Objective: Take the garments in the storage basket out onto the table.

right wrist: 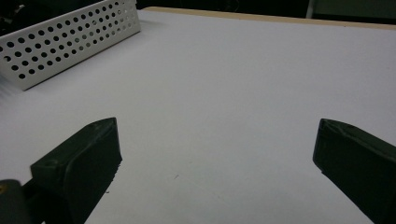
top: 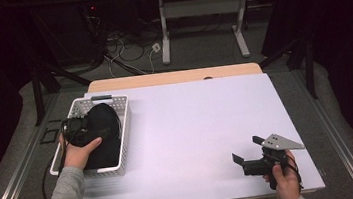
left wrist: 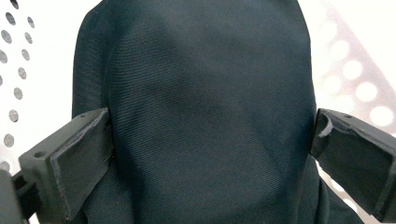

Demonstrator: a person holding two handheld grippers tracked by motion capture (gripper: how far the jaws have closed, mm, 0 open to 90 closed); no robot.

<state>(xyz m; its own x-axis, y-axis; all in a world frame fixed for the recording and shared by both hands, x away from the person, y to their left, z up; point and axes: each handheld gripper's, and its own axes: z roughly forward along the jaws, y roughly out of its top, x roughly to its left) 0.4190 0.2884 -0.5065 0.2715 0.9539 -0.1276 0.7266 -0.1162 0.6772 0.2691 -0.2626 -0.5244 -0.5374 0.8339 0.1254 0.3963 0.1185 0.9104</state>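
A black cloth [top: 105,135] lies bunched inside a white perforated basket [top: 125,119] at the table's left side. My left gripper [top: 88,128] reaches into the basket, held by a hand in a grey sleeve. In the left gripper view the cloth [left wrist: 205,93] bulges between the wide-apart jaws of the left gripper [left wrist: 211,128], which is open; each jaw sits at a side of the bundle. My right gripper [top: 248,149] rests low over the table's near right part, open with nothing between its jaws. In its own view the right gripper [right wrist: 217,135] faces bare white table [right wrist: 243,74].
The basket's perforated wall [right wrist: 70,42] stands far to the left in the right gripper view. The white tabletop [top: 197,122] stretches between basket and right gripper. Beyond the table's far edge are table legs [top: 164,35] and loose cables [top: 123,50] on the floor.
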